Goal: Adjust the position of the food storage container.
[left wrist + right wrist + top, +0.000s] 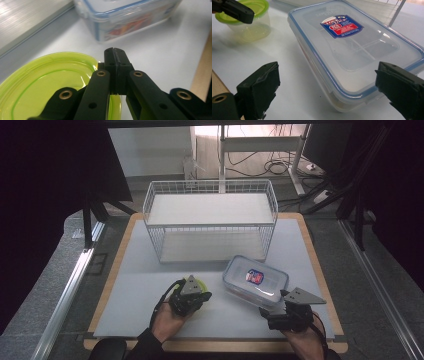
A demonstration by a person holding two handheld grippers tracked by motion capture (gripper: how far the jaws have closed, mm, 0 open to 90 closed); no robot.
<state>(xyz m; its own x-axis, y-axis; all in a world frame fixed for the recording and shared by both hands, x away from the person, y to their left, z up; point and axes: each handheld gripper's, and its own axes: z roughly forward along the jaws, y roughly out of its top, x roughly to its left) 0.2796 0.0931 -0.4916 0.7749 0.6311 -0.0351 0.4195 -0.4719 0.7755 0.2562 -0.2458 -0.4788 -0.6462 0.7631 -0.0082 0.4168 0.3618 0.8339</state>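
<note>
The clear rectangular lock-lid container (352,50) sits toward the desk's near right corner, just in front of the wire basket (210,220); it looks like stiff, smooth plastic, light and slippery, so take it across a short end under the lid rim. Your right gripper (332,95) stands wide at that near end, touching nothing. Your left gripper (115,58), jaws together and empty, hovers over the small green-lidded tub (47,82) near the front edge.

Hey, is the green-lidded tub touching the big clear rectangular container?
Apart. The right gripper view shows bare white table between the green-lidded tub and the clear rectangular container; the high view shows that gap too.
</note>
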